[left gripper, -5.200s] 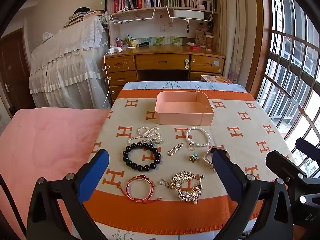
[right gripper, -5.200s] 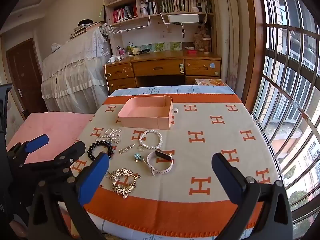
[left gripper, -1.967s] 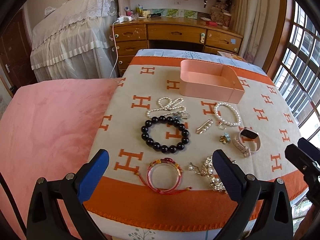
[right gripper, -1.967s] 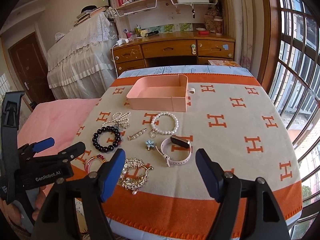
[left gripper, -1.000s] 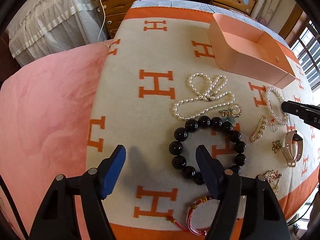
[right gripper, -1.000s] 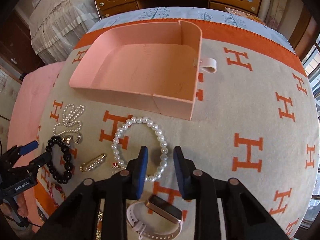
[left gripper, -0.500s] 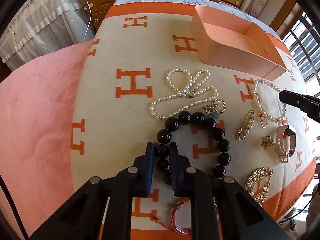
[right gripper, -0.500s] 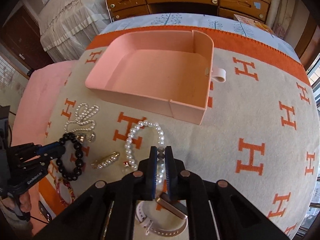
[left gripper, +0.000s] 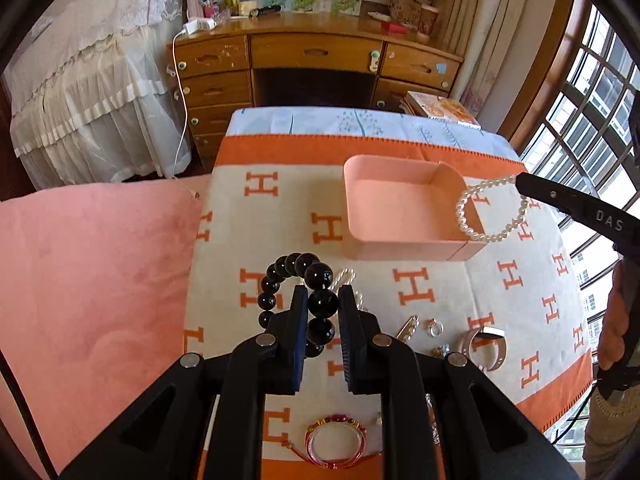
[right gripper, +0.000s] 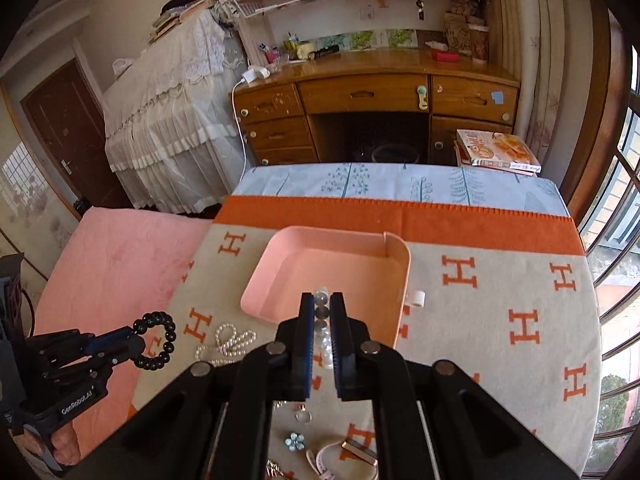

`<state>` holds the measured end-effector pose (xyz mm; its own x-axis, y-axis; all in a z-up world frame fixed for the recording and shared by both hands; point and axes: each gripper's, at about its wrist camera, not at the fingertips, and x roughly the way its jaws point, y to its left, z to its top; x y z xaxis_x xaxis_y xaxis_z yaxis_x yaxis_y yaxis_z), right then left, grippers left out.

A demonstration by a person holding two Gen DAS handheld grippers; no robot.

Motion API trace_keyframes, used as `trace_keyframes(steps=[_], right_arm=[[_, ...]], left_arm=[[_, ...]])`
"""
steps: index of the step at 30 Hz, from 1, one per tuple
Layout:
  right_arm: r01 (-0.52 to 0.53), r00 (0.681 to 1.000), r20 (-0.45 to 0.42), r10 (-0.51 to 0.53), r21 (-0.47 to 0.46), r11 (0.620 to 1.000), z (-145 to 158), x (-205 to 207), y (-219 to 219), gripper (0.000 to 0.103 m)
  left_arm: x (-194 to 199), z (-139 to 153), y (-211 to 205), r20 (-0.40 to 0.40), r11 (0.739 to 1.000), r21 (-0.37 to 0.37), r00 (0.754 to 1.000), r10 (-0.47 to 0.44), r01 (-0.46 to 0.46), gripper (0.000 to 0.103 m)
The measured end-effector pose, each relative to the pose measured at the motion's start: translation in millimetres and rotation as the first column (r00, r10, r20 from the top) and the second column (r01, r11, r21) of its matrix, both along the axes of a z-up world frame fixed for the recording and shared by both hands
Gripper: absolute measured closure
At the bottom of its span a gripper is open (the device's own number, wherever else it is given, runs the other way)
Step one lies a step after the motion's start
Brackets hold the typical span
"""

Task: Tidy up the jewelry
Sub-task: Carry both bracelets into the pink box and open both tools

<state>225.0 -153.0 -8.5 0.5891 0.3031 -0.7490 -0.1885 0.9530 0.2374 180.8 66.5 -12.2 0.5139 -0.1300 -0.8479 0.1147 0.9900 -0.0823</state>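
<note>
My left gripper is shut on the black bead bracelet, which hangs lifted above the cloth; the right wrist view shows it too, the black bead bracelet in the left gripper. My right gripper is shut on the white pearl bracelet. In the left wrist view that pearl bracelet dangles from the right gripper over the right corner of the pink tray. The pink tray holds nothing.
On the H-patterned cloth lie a pearl necklace, a red cord bangle, a gold pin, a small flower charm and a pink watch. A pink bed lies left, a wooden desk behind.
Both grippers have risen off the cloth, each lifting its bracelet. The pearl bracelet now hangs by the tray's right corner, and the black bracelet hangs above the pearl necklace.
</note>
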Motion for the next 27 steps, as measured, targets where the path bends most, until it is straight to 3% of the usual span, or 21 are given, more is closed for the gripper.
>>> trace_keyframes(steps=[4,9,13,15,20,24,26,27], right_arm=[[0.024,1.0,-0.004,-0.024,0.034,0.999,-7.3,23.1,-4.1,0.096],[0.033,0.996,-0.09,-0.029,0.042,0.999,-49.1,57.1,-1.9,0.095],[0.059,0.987,-0.153,-0.058,0.003,0.998,-81.9,71.6,-4.9,0.094],[0.079,0.981,-0.18,-0.072,0.032,0.996,-92.5,70.8,-12.4,0.094],[0.091,0.981,-0.179,-0.078,0.064,0.994,-97.5,59.0,-30.4,0.093],[0.101,0.985,-0.144,-0.093,0.05,0.994,-91.2,44.8,-42.1,0.083],[0.107,0.988,-0.119,-0.101,0.045,0.993,-86.4,37.4,-47.1,0.076],[0.108,0.989,-0.109,-0.103,0.047,0.993,-84.3,34.4,-49.4,0.073]], left_arm=[[14.2,28.8,-9.2,0.054,1.0,-0.004,0.999,-0.008,0.008,0.091],[45.5,45.5,-34.7,0.079,1.0,-0.004,0.997,-0.027,0.027,0.09],[79.0,35.7,-58.6,0.06,0.999,0.002,0.997,-0.038,0.038,0.09],[94.5,26.3,-69.8,0.041,0.999,-0.001,0.998,-0.043,0.043,0.09],[123.5,3.5,-91.7,0.002,0.998,-0.014,0.998,-0.06,0.06,0.09],[135.9,-17.9,-101.3,-0.018,0.998,-0.002,0.997,-0.069,0.069,0.089],[140.1,-31.9,-102.0,-0.037,0.997,0.029,0.997,-0.068,0.069,0.075],[141.1,-37.9,-101.1,-0.044,0.997,0.048,0.997,-0.06,0.062,0.056]])
